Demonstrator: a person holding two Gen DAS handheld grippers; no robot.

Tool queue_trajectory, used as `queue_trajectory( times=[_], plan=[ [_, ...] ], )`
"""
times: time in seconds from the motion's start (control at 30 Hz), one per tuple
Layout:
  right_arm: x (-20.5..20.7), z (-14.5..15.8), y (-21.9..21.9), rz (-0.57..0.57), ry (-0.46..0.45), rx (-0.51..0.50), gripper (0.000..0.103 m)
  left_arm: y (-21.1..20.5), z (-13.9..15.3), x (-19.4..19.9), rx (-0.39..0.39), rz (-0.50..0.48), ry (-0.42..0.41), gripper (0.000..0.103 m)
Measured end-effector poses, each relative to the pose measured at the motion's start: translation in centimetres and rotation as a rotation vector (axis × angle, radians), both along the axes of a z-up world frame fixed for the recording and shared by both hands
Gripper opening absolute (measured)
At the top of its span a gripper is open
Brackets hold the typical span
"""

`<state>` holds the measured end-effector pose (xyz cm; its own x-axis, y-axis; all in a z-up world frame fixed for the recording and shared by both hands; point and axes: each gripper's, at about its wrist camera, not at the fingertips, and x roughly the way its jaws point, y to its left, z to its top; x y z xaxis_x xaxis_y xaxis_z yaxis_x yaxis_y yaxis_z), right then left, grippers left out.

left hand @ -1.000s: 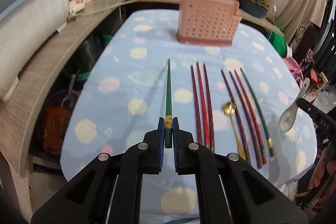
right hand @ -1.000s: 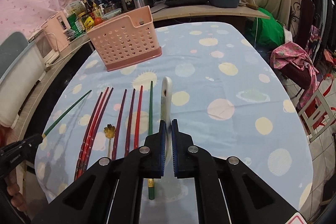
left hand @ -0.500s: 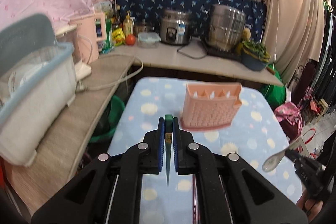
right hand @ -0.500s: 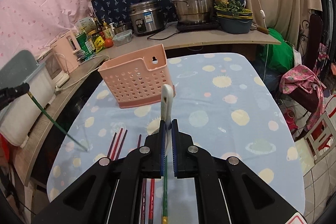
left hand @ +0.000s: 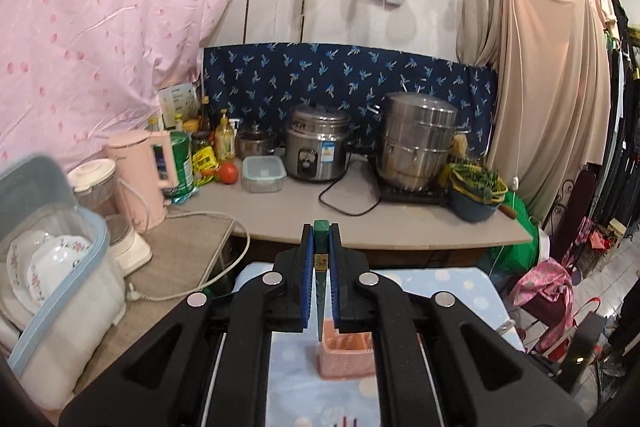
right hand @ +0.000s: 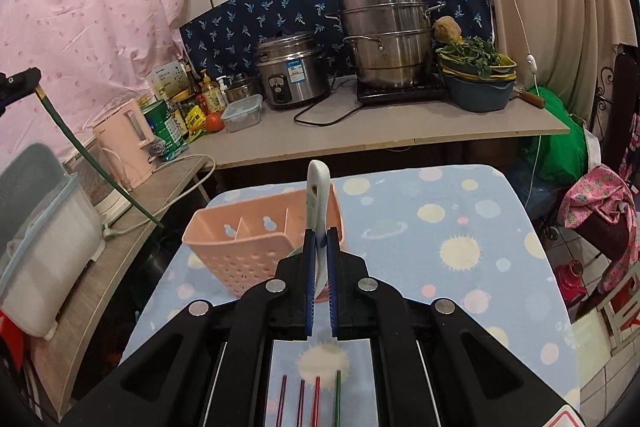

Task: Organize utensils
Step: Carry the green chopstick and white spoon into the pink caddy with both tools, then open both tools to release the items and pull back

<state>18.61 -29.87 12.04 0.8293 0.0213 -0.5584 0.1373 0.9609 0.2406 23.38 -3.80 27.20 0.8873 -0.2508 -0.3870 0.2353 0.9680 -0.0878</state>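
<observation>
Right tool (right hand: 319, 267), pinching the white spoon (right hand: 319, 187) upright, has the pink caddy (right hand: 248, 247) directly below-ahead, nearer than the left tool (left hand: 319, 287), pinching a green chopstick (left hand: 320, 291) hanging tip-down above it.

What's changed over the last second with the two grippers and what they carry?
Both rose off the table. The left gripper lifted its green chopstick, tip now hanging above the pink basket. The right gripper carried the white spoon up to the basket. Both grips unchanged; remaining chopsticks lie on the table.
</observation>
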Motion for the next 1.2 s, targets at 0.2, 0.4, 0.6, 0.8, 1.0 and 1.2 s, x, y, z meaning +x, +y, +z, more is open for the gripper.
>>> queue_trajectory(
  times=[0.2,0.4,0.6,0.8,1.0,1.2],
  plan=[
    [4.7,-0.8,-0.4,-0.006,0.011,-0.001,0.005,-2.3,-1.1,3.7,-0.007,-0.014,0.028,0.007],
    [7.9,-3.1,-0.6,-0.012,0.052,0.001,0.005,-3.9,-3.8,6.6,0.012,-0.019,0.071,0.007],
    [9.4,-5.8,-0.8,-0.011,0.102,-0.002,0.006,-4.2,-6.3,7.8,0.015,-0.017,0.107,0.007],
    [9.6,-6.9,-0.6,-0.017,0.113,-0.002,0.010,-3.3,-8.0,8.0,0.000,-0.015,0.146,0.013],
    [7.8,-6.2,-0.6,-0.026,0.090,0.003,0.025,-2.0,-8.6,6.4,0.015,0.023,0.107,0.052],
    [4.4,-4.9,-0.2,-0.021,0.066,0.010,0.030,-0.7,-9.7,3.8,0.035,0.031,0.122,0.052]
  ],
)
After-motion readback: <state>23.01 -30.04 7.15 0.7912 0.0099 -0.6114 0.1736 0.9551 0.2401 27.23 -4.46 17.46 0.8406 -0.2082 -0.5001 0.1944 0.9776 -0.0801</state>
